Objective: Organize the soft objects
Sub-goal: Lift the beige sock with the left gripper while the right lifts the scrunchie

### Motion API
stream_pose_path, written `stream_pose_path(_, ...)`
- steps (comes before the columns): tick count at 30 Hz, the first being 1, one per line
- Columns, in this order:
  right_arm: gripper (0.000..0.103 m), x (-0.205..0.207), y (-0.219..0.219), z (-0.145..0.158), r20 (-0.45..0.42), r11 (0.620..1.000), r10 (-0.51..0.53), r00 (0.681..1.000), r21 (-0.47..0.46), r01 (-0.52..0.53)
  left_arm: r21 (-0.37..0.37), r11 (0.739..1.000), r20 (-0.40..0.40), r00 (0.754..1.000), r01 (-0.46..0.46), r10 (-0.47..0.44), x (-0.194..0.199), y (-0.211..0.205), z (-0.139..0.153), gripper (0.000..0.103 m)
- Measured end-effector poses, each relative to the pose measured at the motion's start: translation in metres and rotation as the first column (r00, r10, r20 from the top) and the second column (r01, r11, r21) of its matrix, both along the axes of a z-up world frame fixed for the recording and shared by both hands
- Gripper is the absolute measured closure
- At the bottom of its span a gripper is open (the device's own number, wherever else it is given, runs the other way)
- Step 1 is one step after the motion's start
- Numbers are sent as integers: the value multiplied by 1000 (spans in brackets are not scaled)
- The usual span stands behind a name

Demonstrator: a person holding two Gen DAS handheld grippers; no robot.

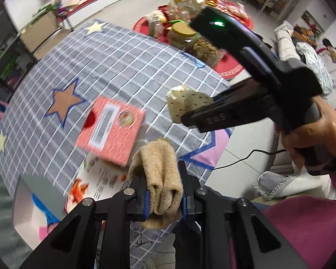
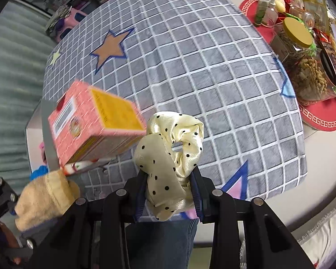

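Note:
My left gripper (image 1: 164, 201) is shut on a folded tan knit cloth (image 1: 159, 174), held above the near edge of a table with a grey checked cover (image 1: 127, 67). In the right wrist view that tan cloth (image 2: 44, 199) shows at the lower left. My right gripper (image 2: 170, 199) is shut on a cream satin scrunchie with black dots (image 2: 172, 154), which bulges above the fingers. In the left wrist view the scrunchie (image 1: 186, 104) pokes out of the right gripper (image 1: 190, 116), up and to the right of the tan cloth.
A pink brick-patterned box (image 1: 110, 132) with a yellow side (image 2: 114, 109) stands near the table's front edge, on a picture sheet (image 1: 96, 179). A round red mat (image 2: 324, 112) on the floor carries jars and packets. A person's hand (image 1: 313, 134) grips the right tool.

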State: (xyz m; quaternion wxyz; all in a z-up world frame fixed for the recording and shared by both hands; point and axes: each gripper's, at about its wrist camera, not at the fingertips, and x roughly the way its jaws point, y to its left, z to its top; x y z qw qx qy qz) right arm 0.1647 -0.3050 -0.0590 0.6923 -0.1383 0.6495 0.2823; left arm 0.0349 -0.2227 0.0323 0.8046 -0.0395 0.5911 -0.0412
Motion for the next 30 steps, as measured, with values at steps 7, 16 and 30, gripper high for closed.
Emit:
stream_pose_path(7,66,-33,18,2,-8,998,59,998,-6,-59,-15,988,4,988,-153,153,-33,38,-2,81)
stream_pose_path(16,66,-76,52,-2,-34,983,179,983,-33,-180,-28,945,-6,946,-325,325,-78,76,-11,81)
stream_pose_path(30,66,-130,108,6,-35,924,379,925,-49,-380,-38,879,-14,880,-474,474,-121,114,-21,81)
